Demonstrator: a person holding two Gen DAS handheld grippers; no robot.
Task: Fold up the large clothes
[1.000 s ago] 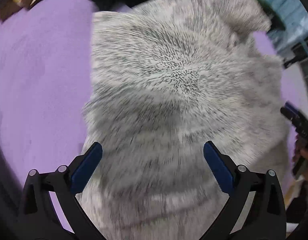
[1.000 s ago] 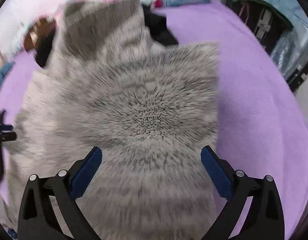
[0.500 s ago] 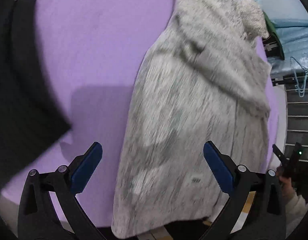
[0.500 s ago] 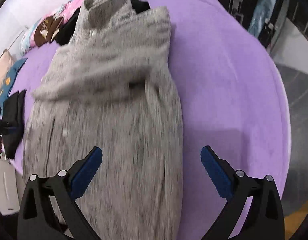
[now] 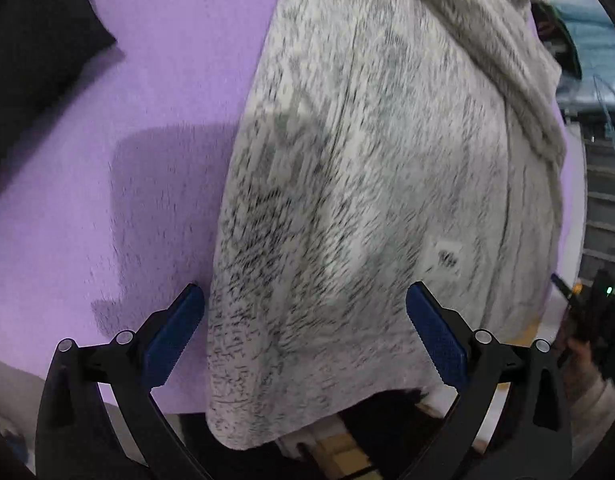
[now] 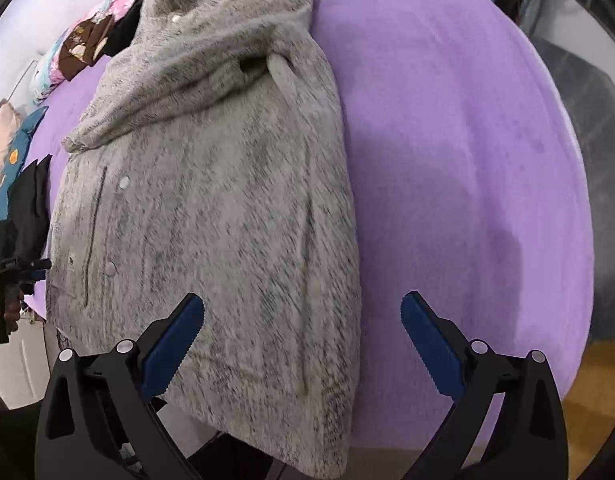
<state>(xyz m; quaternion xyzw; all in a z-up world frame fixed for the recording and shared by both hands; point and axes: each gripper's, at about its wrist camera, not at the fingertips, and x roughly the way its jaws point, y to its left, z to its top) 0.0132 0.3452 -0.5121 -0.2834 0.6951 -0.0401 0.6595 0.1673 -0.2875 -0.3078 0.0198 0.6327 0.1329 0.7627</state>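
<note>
Left wrist view: grey fleece jacket (image 5: 367, 184) lies on the purple bed (image 5: 107, 184); left gripper (image 5: 305, 312) and right gripper (image 6: 303, 320) gape wide, empty.

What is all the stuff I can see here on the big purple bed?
Fuzzy grey fleece jacket: one, grey-white, lying lengthwise on the bed, its hem hanging over the near edge.
White snap buttons: at least three, down the jacket's front.
Purple bed cover: one, under the jacket.
Black garment: one, far left of the bed in the left wrist view.
Patterned pink and brown bedding: some, far end of the bed.
Blue cartoon pillow: one, far left.
Left gripper: one, black with blue pads, jaws open over the hem.
Right gripper: one, same colours, jaws open over the jacket's right edge.
</note>
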